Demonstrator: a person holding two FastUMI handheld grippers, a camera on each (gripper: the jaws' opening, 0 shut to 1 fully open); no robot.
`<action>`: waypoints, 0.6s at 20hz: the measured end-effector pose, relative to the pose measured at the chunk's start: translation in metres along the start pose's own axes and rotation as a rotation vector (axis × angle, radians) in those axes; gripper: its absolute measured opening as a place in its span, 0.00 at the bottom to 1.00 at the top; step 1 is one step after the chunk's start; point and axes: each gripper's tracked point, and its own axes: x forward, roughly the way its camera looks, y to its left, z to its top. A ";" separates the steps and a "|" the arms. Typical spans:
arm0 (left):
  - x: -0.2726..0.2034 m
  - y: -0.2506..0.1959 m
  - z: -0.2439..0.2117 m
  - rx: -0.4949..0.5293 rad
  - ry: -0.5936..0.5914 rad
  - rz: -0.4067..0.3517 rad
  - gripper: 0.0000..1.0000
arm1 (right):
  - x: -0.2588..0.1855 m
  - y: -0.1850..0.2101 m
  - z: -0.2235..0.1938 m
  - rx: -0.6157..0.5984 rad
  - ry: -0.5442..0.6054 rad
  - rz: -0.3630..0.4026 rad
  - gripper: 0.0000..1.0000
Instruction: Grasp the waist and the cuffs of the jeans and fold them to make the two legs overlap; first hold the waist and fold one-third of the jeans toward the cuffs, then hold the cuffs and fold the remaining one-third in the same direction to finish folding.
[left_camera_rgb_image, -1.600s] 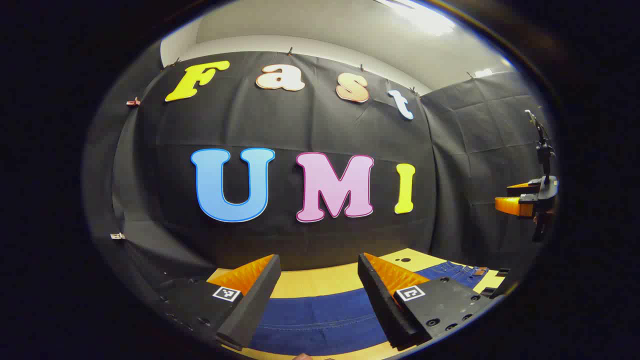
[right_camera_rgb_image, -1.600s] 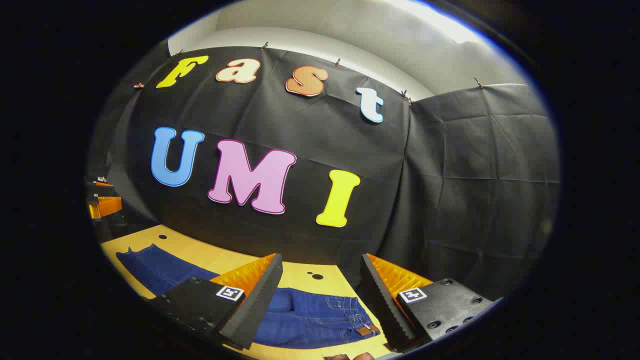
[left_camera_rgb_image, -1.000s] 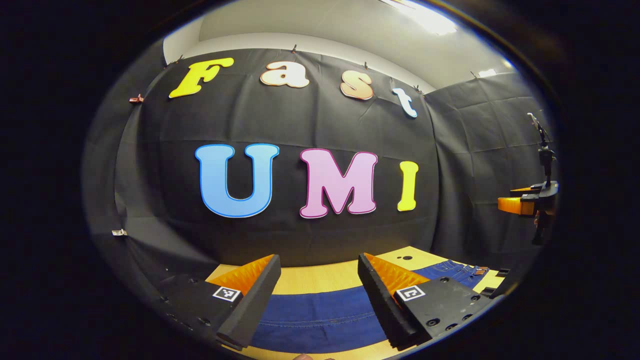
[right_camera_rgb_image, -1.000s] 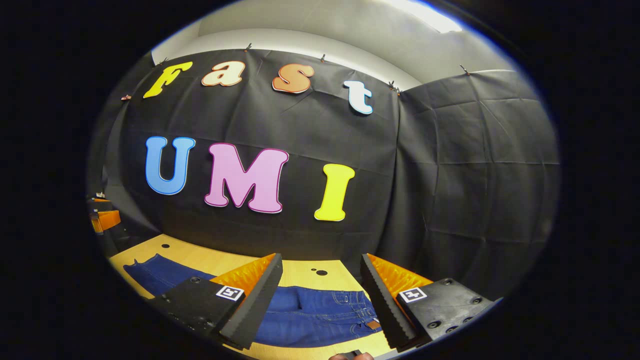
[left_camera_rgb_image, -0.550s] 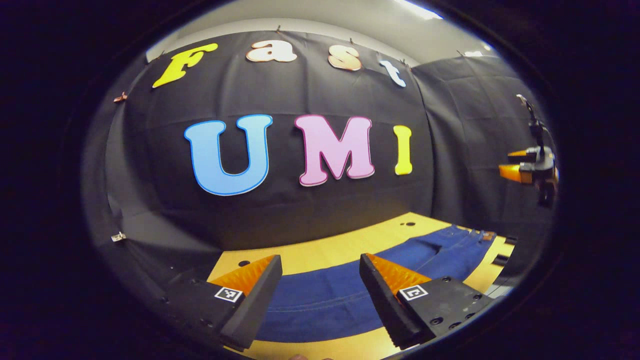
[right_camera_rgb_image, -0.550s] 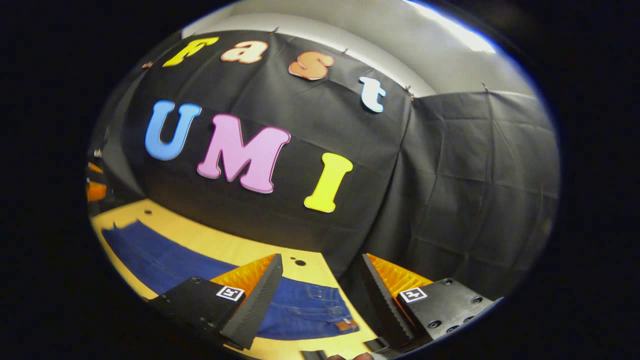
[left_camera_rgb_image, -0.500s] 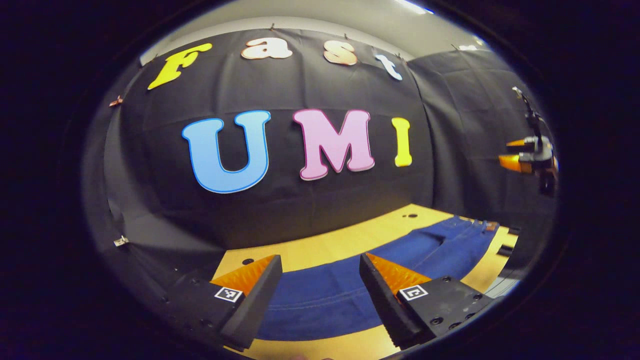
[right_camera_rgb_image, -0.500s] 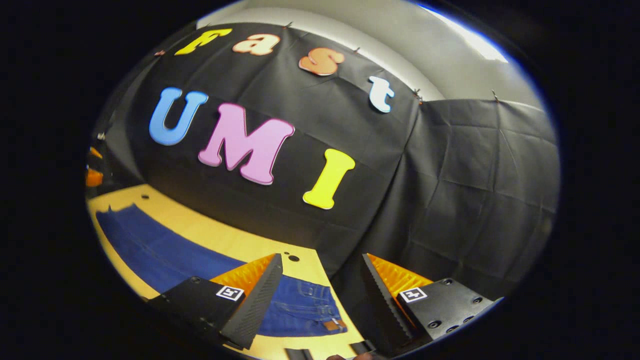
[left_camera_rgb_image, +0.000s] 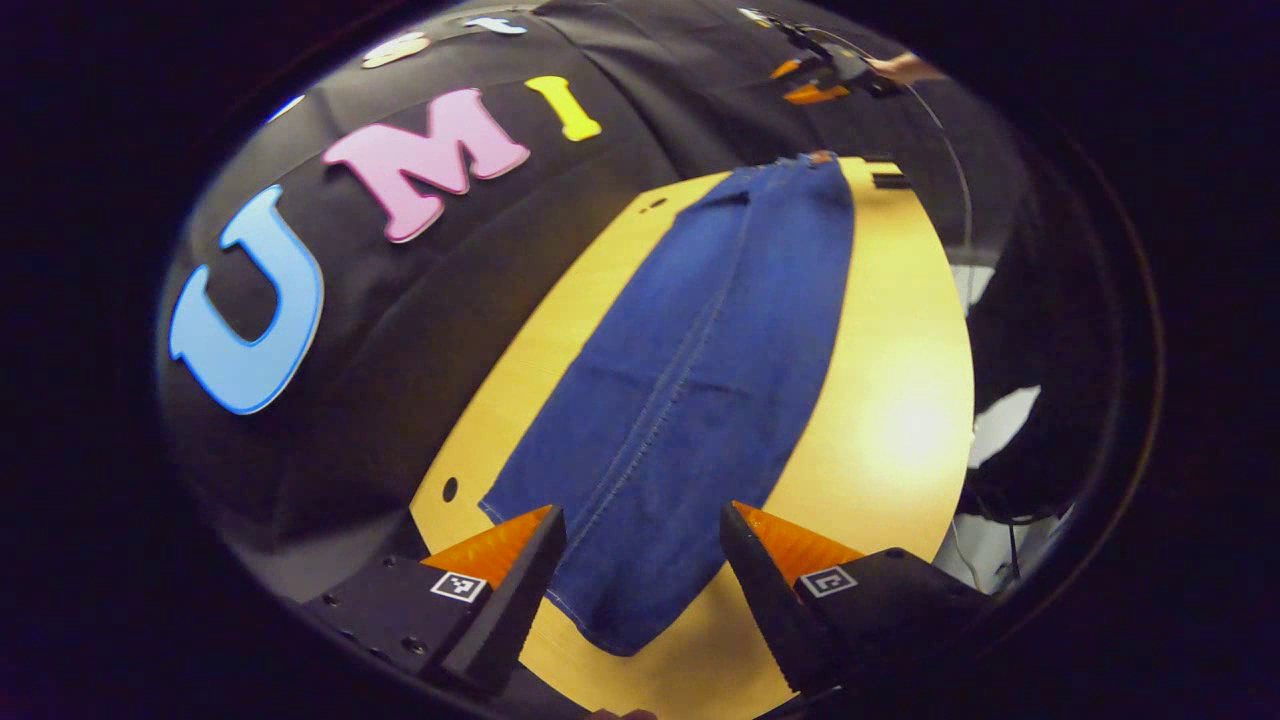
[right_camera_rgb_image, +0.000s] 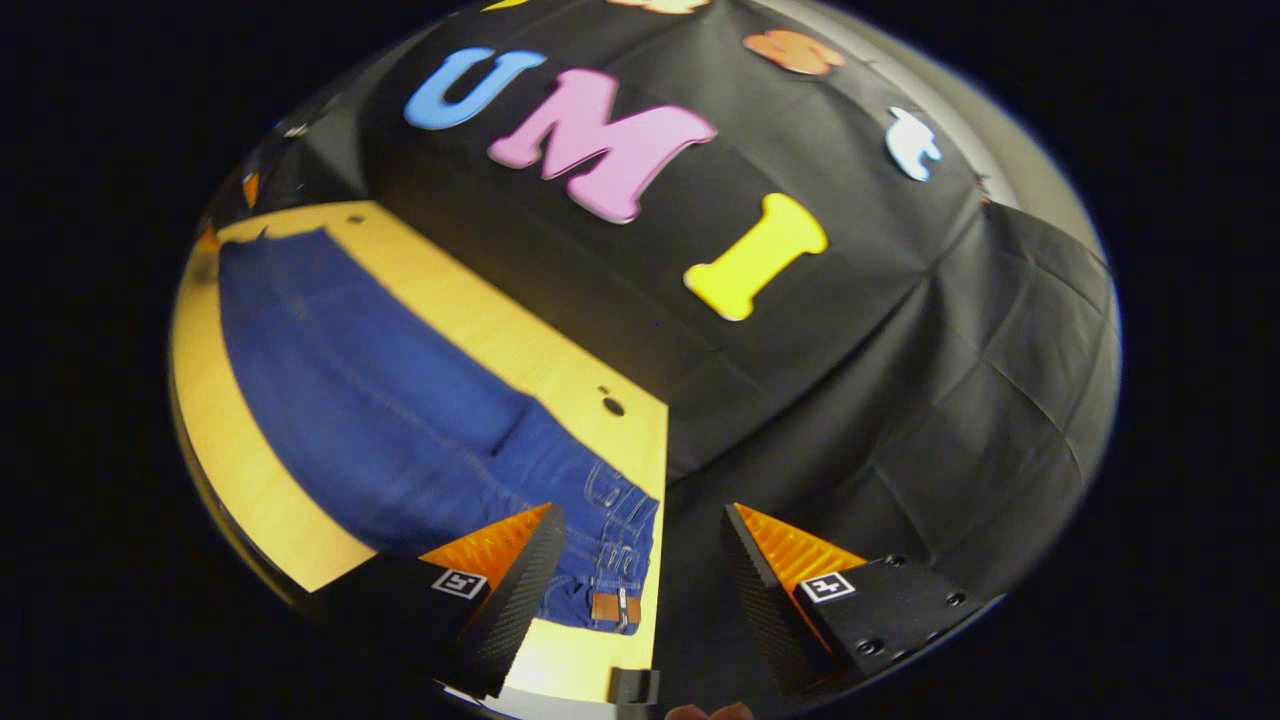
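- You have tipped both cameras down in the last half second: the views that mostly faced the booth wall now look along the jeans (left_camera_rgb_image: 700, 350), which lie flat and full length on the yellow surface (left_camera_rgb_image: 890, 400).
- Your left gripper (left_camera_rgb_image: 640, 580) hangs above the cuff end with its fingers spread and nothing between them; the hem sits just beyond the tips.
- Your right gripper (right_camera_rgb_image: 640, 580) is likewise spread and empty, over the waist end near the surface's right edge, the leather patch (right_camera_rgb_image: 606, 606) close to its left finger.
- The jeans already look like one leg laid over the other, so I judge the waist fold comes next; no fold has begun.
- Lower the right gripper onto the waistband before closing.
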 end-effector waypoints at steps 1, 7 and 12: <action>0.008 -0.010 -0.012 0.050 0.029 -0.055 0.98 | 0.005 0.014 -0.012 -0.072 0.010 0.055 0.97; 0.035 -0.012 -0.083 0.222 0.230 -0.151 0.98 | 0.029 0.069 -0.099 -0.375 0.148 0.275 0.97; 0.053 0.004 -0.094 0.265 0.245 -0.186 0.93 | 0.037 0.081 -0.126 -0.513 0.178 0.382 0.97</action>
